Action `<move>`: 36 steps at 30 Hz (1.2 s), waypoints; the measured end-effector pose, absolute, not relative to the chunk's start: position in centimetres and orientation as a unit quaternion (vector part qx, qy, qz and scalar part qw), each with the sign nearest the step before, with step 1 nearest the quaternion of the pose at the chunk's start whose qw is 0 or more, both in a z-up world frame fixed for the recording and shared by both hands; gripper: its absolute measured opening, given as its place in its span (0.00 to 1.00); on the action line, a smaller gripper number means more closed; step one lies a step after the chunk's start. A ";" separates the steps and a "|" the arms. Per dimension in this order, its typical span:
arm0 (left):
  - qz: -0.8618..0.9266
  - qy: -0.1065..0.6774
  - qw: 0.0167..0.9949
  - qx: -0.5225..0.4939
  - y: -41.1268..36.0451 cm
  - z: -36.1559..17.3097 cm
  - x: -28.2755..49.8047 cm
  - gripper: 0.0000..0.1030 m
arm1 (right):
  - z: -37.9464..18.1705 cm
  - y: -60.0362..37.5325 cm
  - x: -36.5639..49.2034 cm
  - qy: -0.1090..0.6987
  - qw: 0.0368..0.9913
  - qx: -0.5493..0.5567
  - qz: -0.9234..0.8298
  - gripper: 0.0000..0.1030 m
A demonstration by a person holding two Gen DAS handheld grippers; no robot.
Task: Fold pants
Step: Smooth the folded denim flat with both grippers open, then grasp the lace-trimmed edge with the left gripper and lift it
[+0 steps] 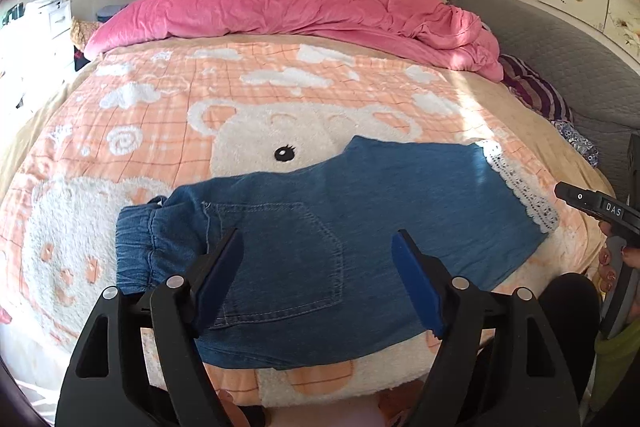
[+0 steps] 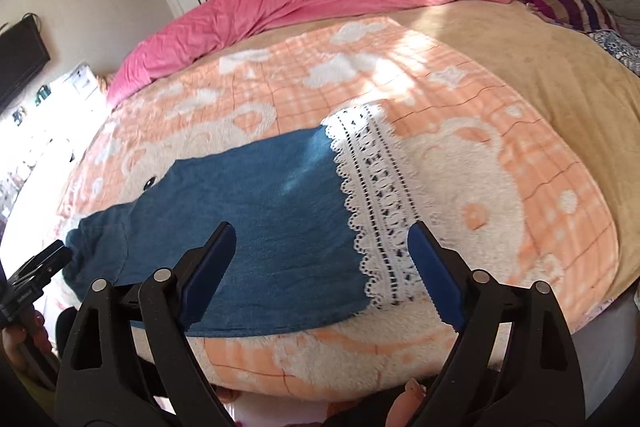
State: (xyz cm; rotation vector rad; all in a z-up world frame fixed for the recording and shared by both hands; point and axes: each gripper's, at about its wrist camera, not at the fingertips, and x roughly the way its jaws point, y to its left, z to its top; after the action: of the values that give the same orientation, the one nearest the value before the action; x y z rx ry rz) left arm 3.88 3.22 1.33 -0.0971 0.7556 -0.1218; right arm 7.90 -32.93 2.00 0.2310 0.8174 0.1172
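1. Your pants point(image 1: 332, 227) lie flat on the bear blanket point(image 1: 256, 99) near the bed's front edge, one leg stacked on the other by the look of it, waistband to your left and lace hem point(image 2: 380, 211) to your right.
2. Your left gripper point(image 1: 318, 259) hangs above the pocket point(image 1: 280, 259) with its jaws spread and nothing between them.
3. Your right gripper point(image 2: 322, 251) sits over the hem end, jaws likewise apart and empty; the pads press on no cloth.
4. Judging by this, the lengthwise fold is done and you are between grasps.
5. The next move probably calls for pinching the lace hem, both layers together, and carrying it over to the waistband; keep the edges aligned so the denim does not skew.
6. Lettering: in the left view, the right gripper's body at the frame edge reads "DAS". No other writing is legible; the pants show no readable label.
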 end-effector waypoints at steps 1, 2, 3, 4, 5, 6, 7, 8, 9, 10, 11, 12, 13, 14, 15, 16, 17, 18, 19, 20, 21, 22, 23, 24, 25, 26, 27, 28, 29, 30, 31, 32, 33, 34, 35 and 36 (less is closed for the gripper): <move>-0.062 0.367 0.927 -0.049 3.1 1.6 3.9 0.78 | 2.3 -33.3 7.6 0.392 0.911 0.115 0.054 0.81; -0.065 0.367 0.927 -0.050 3.0 1.7 3.8 0.79 | 2.5 -33.5 7.4 0.389 0.912 0.117 0.052 0.82; -0.066 0.367 0.927 -0.049 2.7 1.9 3.9 0.79 | 2.7 -33.9 7.2 0.385 0.914 0.119 0.047 0.82; -0.067 0.367 0.927 -0.045 2.5 2.0 3.9 0.79 | 2.7 -34.1 7.0 0.383 0.914 0.121 0.047 0.82; -0.068 0.367 0.927 -0.042 2.3 2.1 4.0 0.79 | 2.8 -34.4 6.8 0.381 0.915 0.125 0.046 0.82; -0.068 0.368 0.926 -0.038 1.9 2.2 4.3 0.79 | 2.9 -34.8 6.6 0.378 0.915 0.132 0.044 0.83; -0.070 0.370 0.926 -0.038 1.7 2.2 4.4 0.79 | 2.9 -35.1 6.5 0.377 0.915 0.137 0.041 0.84; -0.072 0.371 0.925 -0.037 1.4 2.2 4.6 0.79 | 3.0 -35.5 6.5 0.376 0.915 0.141 0.041 0.84; -0.074 0.373 0.924 -0.036 1.1 2.2 4.8 0.80 | 2.9 -35.9 6.5 0.375 0.914 0.147 0.038 0.84; -0.076 0.374 0.924 -0.033 0.8 2.2 5.1 0.80 | 2.9 -36.3 6.4 0.374 0.914 0.151 0.034 0.84; -0.079 0.375 0.923 -0.031 0.4 2.2 5.3 0.81 | 2.8 -36.8 6.4 0.374 0.914 0.156 0.031 0.84; -0.083 0.377 0.922 -0.028 -0.1 2.1 5.6 0.81 | 2.7 -37.2 6.4 0.373 0.913 0.162 0.026 0.84; -0.087 0.378 0.921 -0.026 -0.7 2.0 6.0 0.81 | 2.6 -37.7 6.3 0.373 0.912 0.170 0.022 0.85; -0.091 0.379 0.921 -0.025 -1.1 1.9 6.2 0.82 | 2.3 -38.3 6.3 0.373 0.910 0.178 0.019 0.85; -0.098 0.380 0.920 -0.021 -1.8 1.9 6.6 0.82 | 2.1 -38.6 6.4 0.374 0.909 0.185 0.017 0.85; -0.102 0.382 0.918 -0.016 -2.4 1.8 7.0 0.82 | 1.8 -38.9 6.4 0.375 0.907 0.191 0.015 0.86; -0.106 0.384 0.917 -0.010 -3.1 1.7 7.5 0.82 | 1.4 -39.1 6.5 0.379 0.904 0.196 0.014 0.86; -0.114 0.387 0.915 -0.006 -3.9 1.7 8.1 0.83 | 1.2 -39.2 6.6 0.382 0.902 0.199 0.013 0.86; -0.120 0.389 0.913 -0.003 -4.5 1.6 8.6 0.83 | 0.7 -39.3 6.8 0.387 0.900 0.202 0.016 0.86; -0.125 0.392 0.912 0.000 -5.2 1.6 9.2 0.83 | 0.5 -39.3 6.8 0.389 0.898 0.204 0.019 0.86; -0.132 0.396 0.909 0.003 -6.0 1.6 10.0 0.83 | 0.1 -39.2 7.0 0.394 0.895 0.207 0.020 0.86; -0.137 0.398 0.907 0.005 -6.6 1.5 10.6 0.83 | -0.3 -39.2 7.2 0.399 0.892 0.211 0.024 0.86; -0.142 0.402 0.904 0.007 -7.5 1.4 11.5 0.84 | -0.6 -39.1 7.4 0.401 0.890 0.214 0.028 0.86; -0.148 0.407 0.901 0.009 -8.1 1.3 12.2 0.84 | -1.1 -39.1 7.6 0.406 0.887 0.219 0.029 0.86; -0.155 0.409 0.899 0.008 -8.8 1.2 13.0 0.85 | -1.5 -39.0 7.9 0.413 0.882 0.224 0.033 0.86; -0.159 0.411 0.898 0.009 -9.4 1.2 13.7 0.85 | -1.8 -38.9 8.1 0.416 0.879 0.229 0.035 0.86; -0.161 0.417 0.894 0.012 -10.2 1.1 14.7 0.85 | -2.2 -38.9 8.4 0.420 0.875 0.238 0.036 0.86; -0.167 0.422 0.891 0.015 -11.1 1.1 15.7 0.85 | -2.5 -38.9 8.6 0.422 0.872 0.244 0.039 0.86; -0.174 0.426 0.888 0.018 -11.8 1.0 16.6 0.85 | -2.9 -38.8 8.8 0.426 0.869 0.249 0.039 0.86; -0.182 0.433 0.883 0.022 -12.8 0.8 17.8 0.85 | -3.2 -38.7 9.0 0.431 0.865 0.253 0.041 0.86; -0.188 0.438 0.879 0.027 -13.6 0.7 18.8 0.85 | -3.5 -38.6 9.2 0.434 0.862 0.258 0.045 0.86; -0.195 0.440 0.876 0.031 -14.4 0.5 19.7 0.85 | -3.7 -38.5 9.4 0.436 0.860 0.261 0.045 0.86; -0.205 0.444 0.872 0.038 -15.6 0.1 21.0 0.85 | -4.1 -38.4 9.5 0.440 0.858 0.263 0.044 0.86; -0.207 0.447 0.869 0.047 -16.5 -0.2 21.6 0.85 | -4.4 -38.3 9.6 0.440 0.857 0.266 0.044 0.86; -0.211 0.450 0.866 0.055 -17.5 -0.5 22.4 0.85 | -4.5 -38.3 9.6 0.438 0.857 0.267 0.043 0.86; -0.221 0.454 0.861 0.062 -18.4 -0.9 23.3 0.85 | -4.7 -38.2 9.6 0.438 0.858 0.266 0.042 0.86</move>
State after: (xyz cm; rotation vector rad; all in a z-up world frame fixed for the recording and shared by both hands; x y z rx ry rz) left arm 23.28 -18.44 -0.94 0.1299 0.9531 -0.4639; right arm 9.59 -38.19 -4.72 0.5591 0.9195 0.0875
